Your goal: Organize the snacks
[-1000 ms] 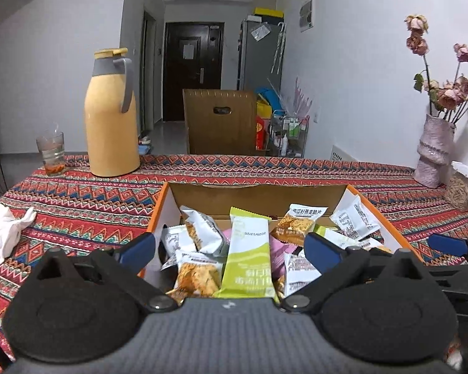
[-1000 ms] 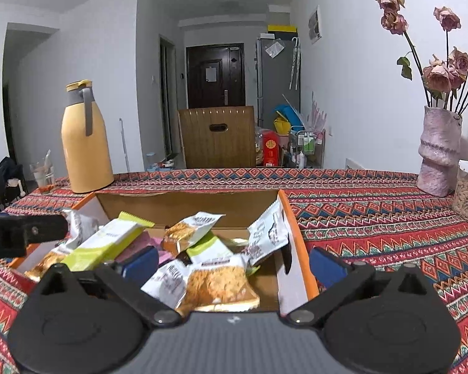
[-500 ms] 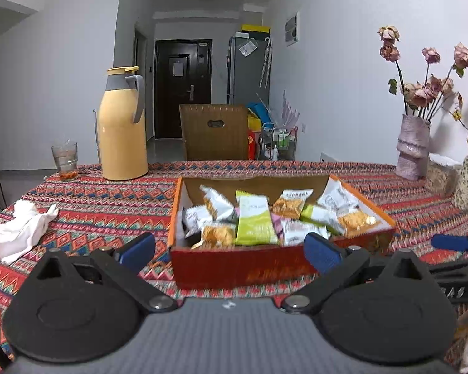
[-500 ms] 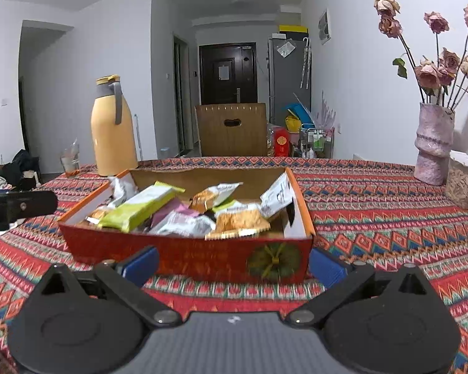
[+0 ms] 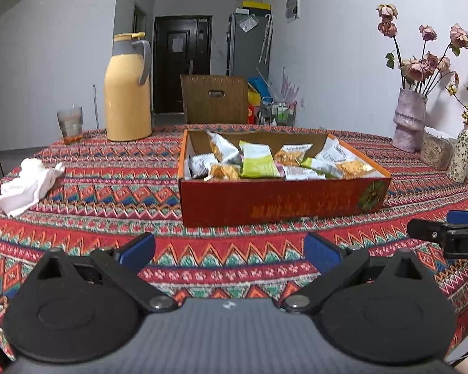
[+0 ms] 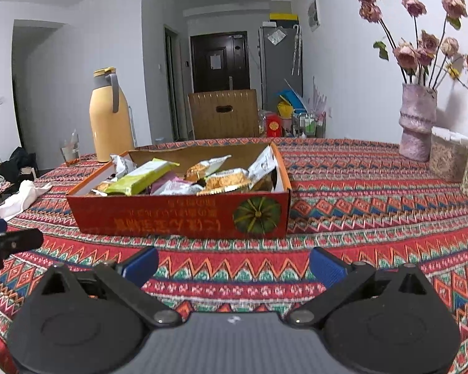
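A red cardboard box point(image 5: 280, 201) stands on the patterned tablecloth and holds several snack packets, among them a green one point(image 5: 259, 163). The box also shows in the right wrist view point(image 6: 184, 218), with the green packet point(image 6: 140, 176) at its left. My left gripper point(image 5: 229, 251) is open and empty, in front of the box and apart from it. My right gripper point(image 6: 234, 263) is open and empty, also in front of the box. The tip of the right gripper point(image 5: 446, 233) shows at the right edge of the left wrist view.
A yellow thermos point(image 5: 128, 88) and a glass point(image 5: 70, 124) stand at the far left. A crumpled white cloth point(image 5: 28, 184) lies left of the box. A pink vase with dried roses point(image 5: 410, 120), a clear container point(image 5: 436, 152) and a small speckled vase point(image 5: 460, 157) stand at the right.
Both grippers have drawn back from over the box toward the table's near side. The box now stands farther ahead, with its front wall in full view. Both stay open and empty.
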### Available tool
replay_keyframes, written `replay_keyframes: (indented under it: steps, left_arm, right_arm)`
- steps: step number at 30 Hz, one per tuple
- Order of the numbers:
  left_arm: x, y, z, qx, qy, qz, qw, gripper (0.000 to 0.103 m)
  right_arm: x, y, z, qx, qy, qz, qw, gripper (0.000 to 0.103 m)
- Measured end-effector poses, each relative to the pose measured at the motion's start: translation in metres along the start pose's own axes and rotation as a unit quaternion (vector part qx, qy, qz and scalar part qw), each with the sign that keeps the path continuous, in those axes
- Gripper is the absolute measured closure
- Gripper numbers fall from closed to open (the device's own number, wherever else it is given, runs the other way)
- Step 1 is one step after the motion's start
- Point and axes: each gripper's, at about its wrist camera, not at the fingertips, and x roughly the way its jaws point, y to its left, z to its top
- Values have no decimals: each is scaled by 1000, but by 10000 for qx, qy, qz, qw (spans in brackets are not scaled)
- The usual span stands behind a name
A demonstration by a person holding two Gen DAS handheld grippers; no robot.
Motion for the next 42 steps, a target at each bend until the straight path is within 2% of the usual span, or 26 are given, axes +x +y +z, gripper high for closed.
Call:
replay_keyframes:
  steps: [20,42]
  left_arm:
    - [-2,-4,-7,30,160,-105,9998,0]
    - [-8,-5,-7,23,82,-141,9999,0]
  right_arm:
    - [-3,5,-7,-2,75,77,9999,0]
    - [-4,8,-7,-38,61,92,9999,0]
